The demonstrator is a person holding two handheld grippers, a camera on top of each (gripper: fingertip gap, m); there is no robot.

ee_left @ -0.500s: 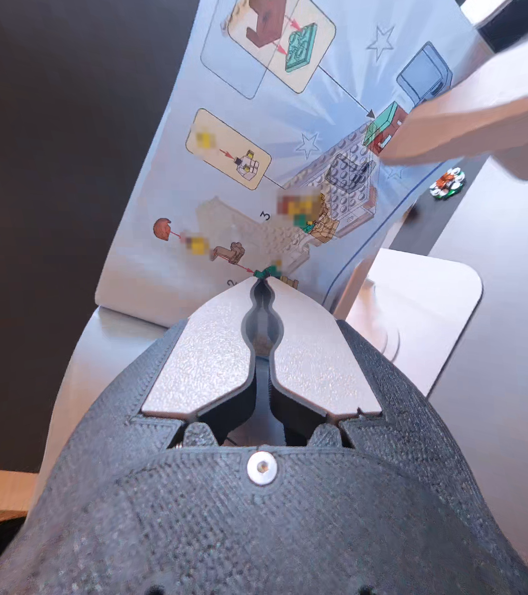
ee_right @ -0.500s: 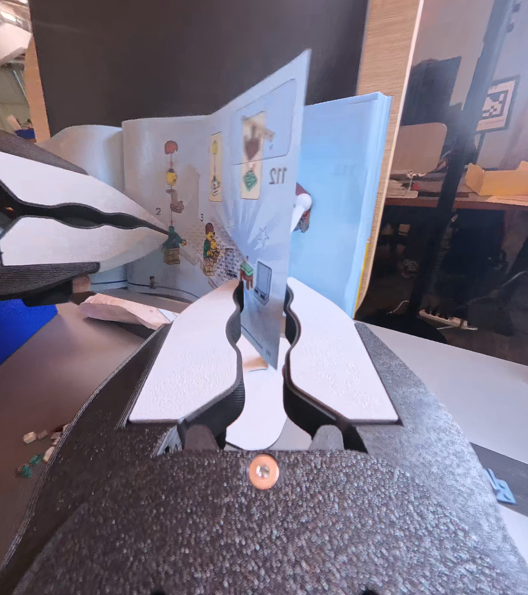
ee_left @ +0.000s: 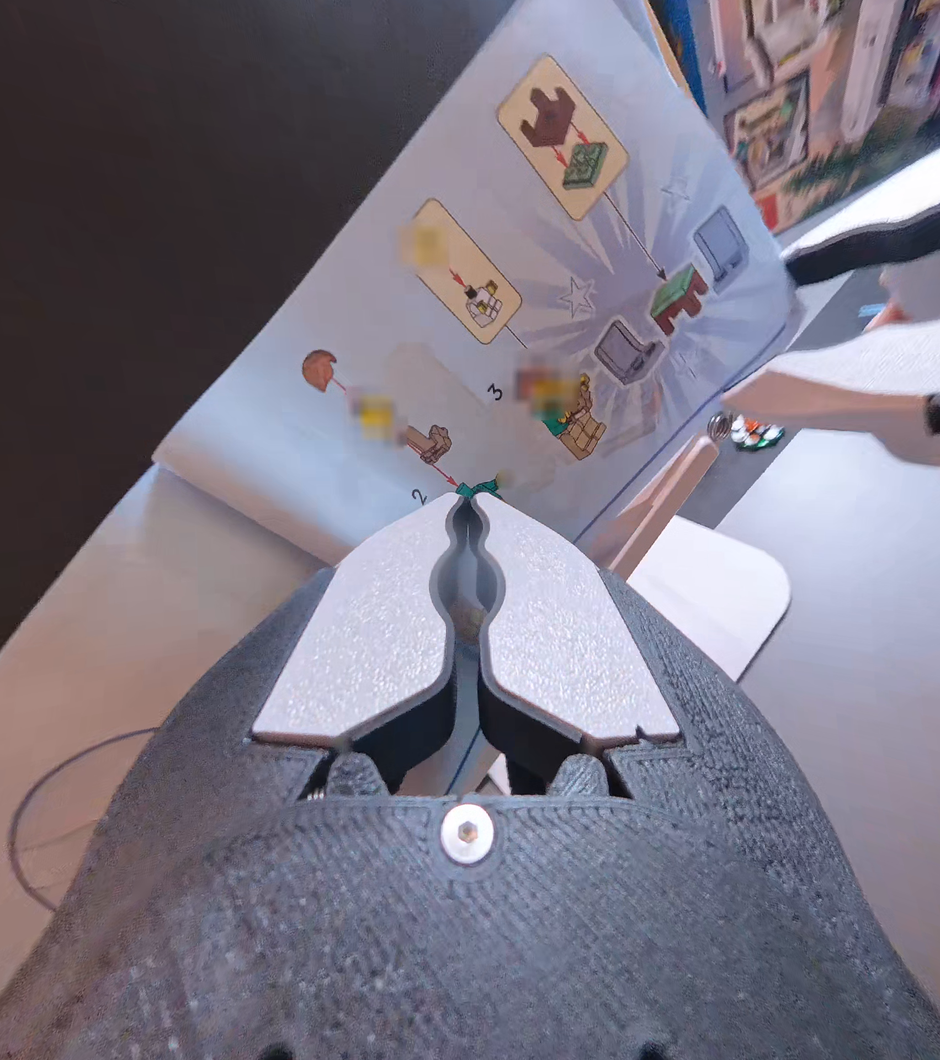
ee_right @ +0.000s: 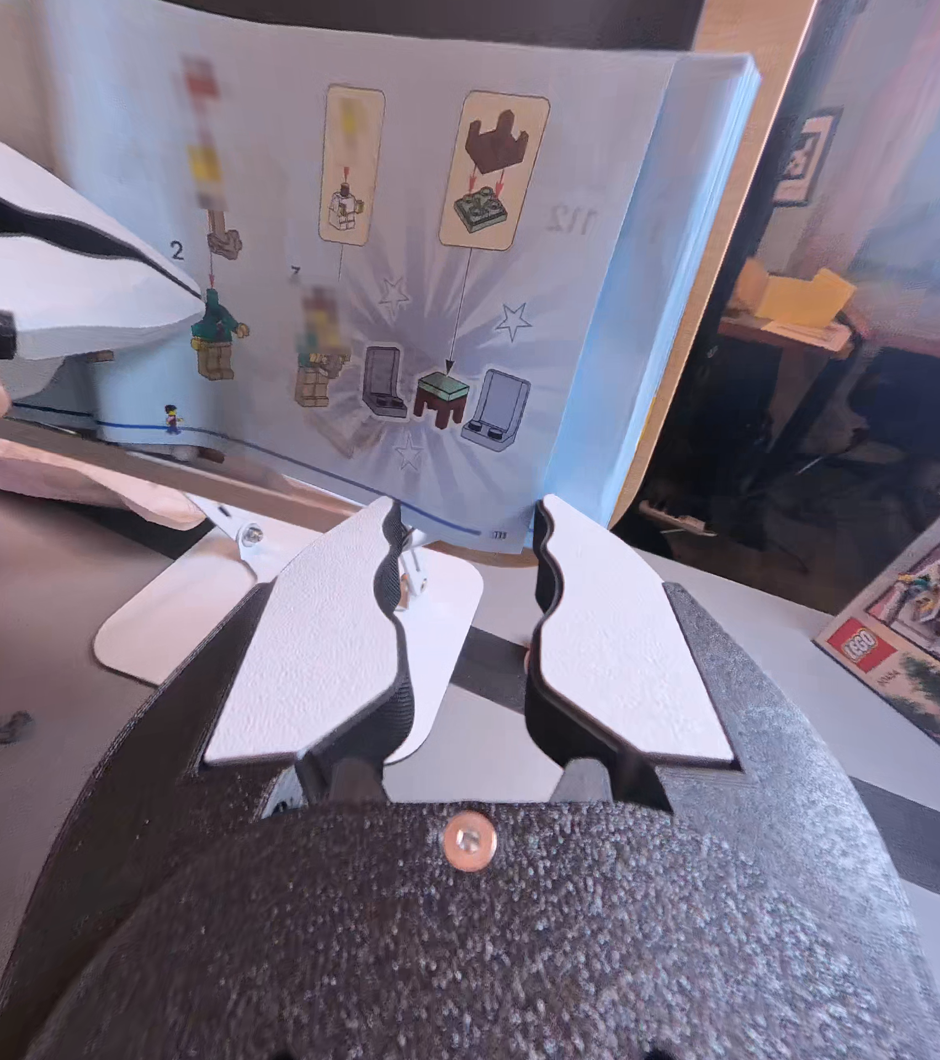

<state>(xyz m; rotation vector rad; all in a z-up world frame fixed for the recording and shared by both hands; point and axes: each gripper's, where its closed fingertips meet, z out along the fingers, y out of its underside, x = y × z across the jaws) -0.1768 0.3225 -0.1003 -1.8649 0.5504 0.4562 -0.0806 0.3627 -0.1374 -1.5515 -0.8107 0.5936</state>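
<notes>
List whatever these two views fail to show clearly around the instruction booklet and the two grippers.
- Left wrist view: the left gripper hides the lower edge of the pale blue instruction booklet page; whether its shut tips pinch paper is unclear.
- Left wrist view: the right gripper is motion-blurred and cut off by the right edge.
- Left wrist view: small green, white and orange piece too small to identify.
- Right wrist view: white stand base partly covered by the open right gripper.

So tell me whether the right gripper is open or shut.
Open: the right gripper has a wide gap between its fingers, just below the booklet page.
</notes>
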